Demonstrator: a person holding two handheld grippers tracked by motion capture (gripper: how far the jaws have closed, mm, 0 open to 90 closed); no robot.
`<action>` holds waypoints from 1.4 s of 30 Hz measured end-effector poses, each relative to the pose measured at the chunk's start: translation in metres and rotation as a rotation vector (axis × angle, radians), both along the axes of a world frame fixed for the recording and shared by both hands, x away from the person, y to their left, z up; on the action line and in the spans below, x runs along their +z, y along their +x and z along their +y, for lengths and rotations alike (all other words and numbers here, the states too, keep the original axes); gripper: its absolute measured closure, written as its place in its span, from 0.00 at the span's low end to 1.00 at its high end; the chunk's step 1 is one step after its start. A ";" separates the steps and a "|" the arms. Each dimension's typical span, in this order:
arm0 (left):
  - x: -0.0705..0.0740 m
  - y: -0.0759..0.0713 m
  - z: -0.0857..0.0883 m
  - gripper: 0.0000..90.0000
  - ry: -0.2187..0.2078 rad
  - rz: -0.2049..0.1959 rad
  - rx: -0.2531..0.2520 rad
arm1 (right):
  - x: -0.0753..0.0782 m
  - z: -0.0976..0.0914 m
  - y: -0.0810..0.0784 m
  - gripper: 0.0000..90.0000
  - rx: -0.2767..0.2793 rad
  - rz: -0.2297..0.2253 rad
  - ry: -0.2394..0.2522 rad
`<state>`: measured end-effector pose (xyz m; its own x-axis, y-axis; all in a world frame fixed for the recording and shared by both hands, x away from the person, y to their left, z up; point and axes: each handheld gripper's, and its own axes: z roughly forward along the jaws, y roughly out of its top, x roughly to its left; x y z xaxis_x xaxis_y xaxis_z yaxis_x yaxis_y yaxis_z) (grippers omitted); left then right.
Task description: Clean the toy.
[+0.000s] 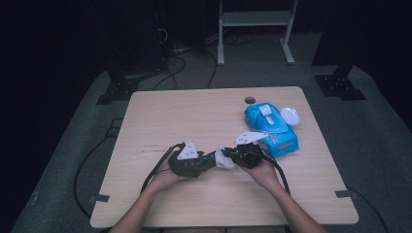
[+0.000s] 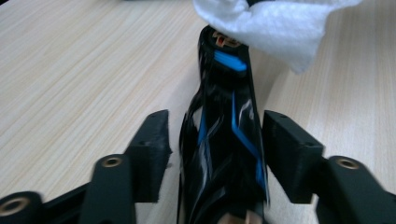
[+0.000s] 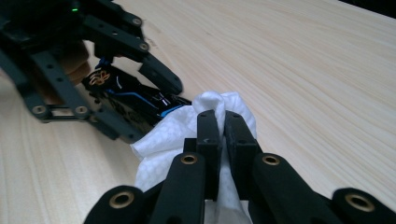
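A slim black object with blue stripes (image 2: 224, 116) lies between the jaws of my left gripper (image 2: 215, 135). One pad is against its side and a thin gap shows at the other, so the jaws stand open around it. My right gripper (image 3: 223, 123) is shut on a crumpled white wipe (image 3: 173, 130), which it holds against the far end of the black object (image 3: 126, 100). In the high view the two grippers meet tip to tip near the table's front: left gripper (image 1: 210, 162), right gripper (image 1: 227, 157), wipe (image 1: 222, 160) between them.
A blue pack of wet wipes (image 1: 272, 128) lies just behind the right hand, with a white round lid (image 1: 290, 115) beside it. A cable hole (image 1: 249, 100) sits near the wooden table's (image 1: 160, 116) far edge. Cables trail from both grippers.
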<state>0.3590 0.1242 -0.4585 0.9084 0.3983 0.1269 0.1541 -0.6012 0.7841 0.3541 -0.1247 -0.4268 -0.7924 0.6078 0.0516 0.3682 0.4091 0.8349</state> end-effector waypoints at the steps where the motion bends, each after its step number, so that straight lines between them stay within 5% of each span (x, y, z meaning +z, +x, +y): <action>1: 0.000 0.000 0.001 0.52 0.008 -0.006 -0.007 | 0.000 0.002 -0.001 0.95 0.006 -0.005 -0.005; 7: 0.000 -0.001 0.002 0.61 0.027 -0.017 -0.002 | -0.005 -0.005 0.006 0.95 -0.024 -0.006 -0.042; 13: 0.000 0.000 0.002 0.61 0.032 -0.007 0.000 | 0.003 -0.001 0.001 0.95 -0.001 0.001 0.026; 19: 0.003 0.001 0.000 0.61 0.047 0.018 0.001 | -0.003 -0.004 0.003 0.95 0.006 0.009 0.011; 22: 0.005 0.002 -0.004 0.45 0.030 0.054 0.011 | -0.006 -0.016 0.005 0.95 -0.024 0.028 0.008; 28: 0.010 0.005 -0.016 0.38 0.072 0.056 0.018 | -0.007 -0.027 0.006 0.95 -0.020 0.051 0.033; 39: 0.013 0.009 -0.030 0.43 0.196 0.078 0.042 | -0.020 -0.023 0.011 0.95 -0.026 0.096 0.044; 42: 0.013 0.011 -0.037 0.42 0.258 0.077 0.044 | -0.021 -0.024 0.012 0.95 -0.030 0.111 0.055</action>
<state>0.3697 0.0872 -0.4452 0.9020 0.4009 0.1602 0.2376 -0.7708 0.5911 0.3659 -0.1485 -0.4481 -0.7614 0.6251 0.1719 0.4712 0.3514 0.8090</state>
